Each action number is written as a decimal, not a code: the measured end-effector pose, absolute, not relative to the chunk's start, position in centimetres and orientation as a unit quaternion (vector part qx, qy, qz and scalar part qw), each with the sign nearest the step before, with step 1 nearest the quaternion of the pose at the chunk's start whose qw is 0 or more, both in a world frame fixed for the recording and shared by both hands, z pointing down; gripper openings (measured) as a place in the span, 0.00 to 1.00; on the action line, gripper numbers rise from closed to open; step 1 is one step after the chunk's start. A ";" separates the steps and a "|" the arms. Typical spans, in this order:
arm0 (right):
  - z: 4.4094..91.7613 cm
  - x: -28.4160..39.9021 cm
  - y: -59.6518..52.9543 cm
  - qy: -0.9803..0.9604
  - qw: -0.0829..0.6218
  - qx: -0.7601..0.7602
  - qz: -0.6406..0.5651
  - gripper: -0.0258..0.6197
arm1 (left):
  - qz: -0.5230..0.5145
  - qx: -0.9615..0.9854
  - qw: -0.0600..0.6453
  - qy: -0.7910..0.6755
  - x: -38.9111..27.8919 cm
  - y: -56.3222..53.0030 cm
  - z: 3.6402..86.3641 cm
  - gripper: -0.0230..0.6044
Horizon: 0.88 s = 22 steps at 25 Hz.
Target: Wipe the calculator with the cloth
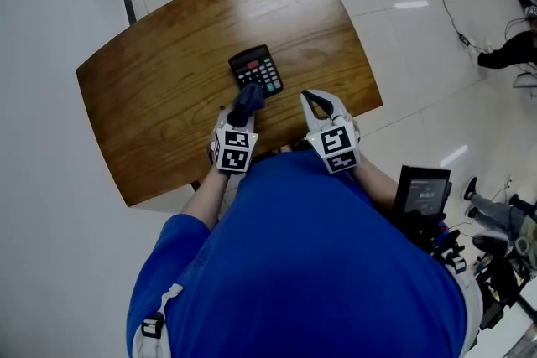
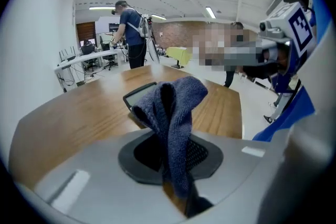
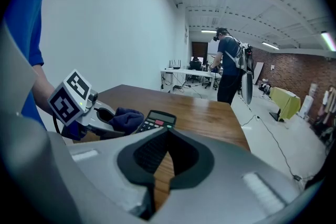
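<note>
A brown wooden worktop with rounded corners stands on a pale, glossy tiled floor in a large, bright workroom with a brick wall at the far end.

The left hand-held gripper is clenched on a dark blue knitted cloth. The cloth is pinched between the black ribbed pads and rises out of them in a folded bunch. Just ahead of this hand-held gripper, partly behind the cloth, lies the black rectangular desk calculator with its grey display at the far end and its coloured keys nearer. From the head view the bunch of cloth reaches the calculator's near edge; whether they touch cannot be told.

The right hand-held gripper is closed with its jaw tips meeting and nothing between them. It is held over the near edge of the worktop, just right of the left one and near the calculator's near right corner.

Well beyond both, a person in a dark blue shirt stands at distant desks.
</note>
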State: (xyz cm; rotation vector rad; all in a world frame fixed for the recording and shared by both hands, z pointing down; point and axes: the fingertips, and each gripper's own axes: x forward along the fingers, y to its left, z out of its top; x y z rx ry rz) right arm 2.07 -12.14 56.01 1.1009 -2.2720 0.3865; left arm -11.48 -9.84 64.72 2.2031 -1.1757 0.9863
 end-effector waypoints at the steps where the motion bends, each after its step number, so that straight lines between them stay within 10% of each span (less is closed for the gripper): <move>1: 56.1 2.1 -12.1 -0.851 0.291 0.413 0.146 0.04 | 0.342 0.802 0.231 -0.432 -11.4 -9.7 64.3 0.14; 22: 54.2 0.6 -11.0 -0.883 0.237 0.389 0.110 0.04 | 0.242 0.783 0.196 -0.539 -13.4 -7.5 58.4 0.14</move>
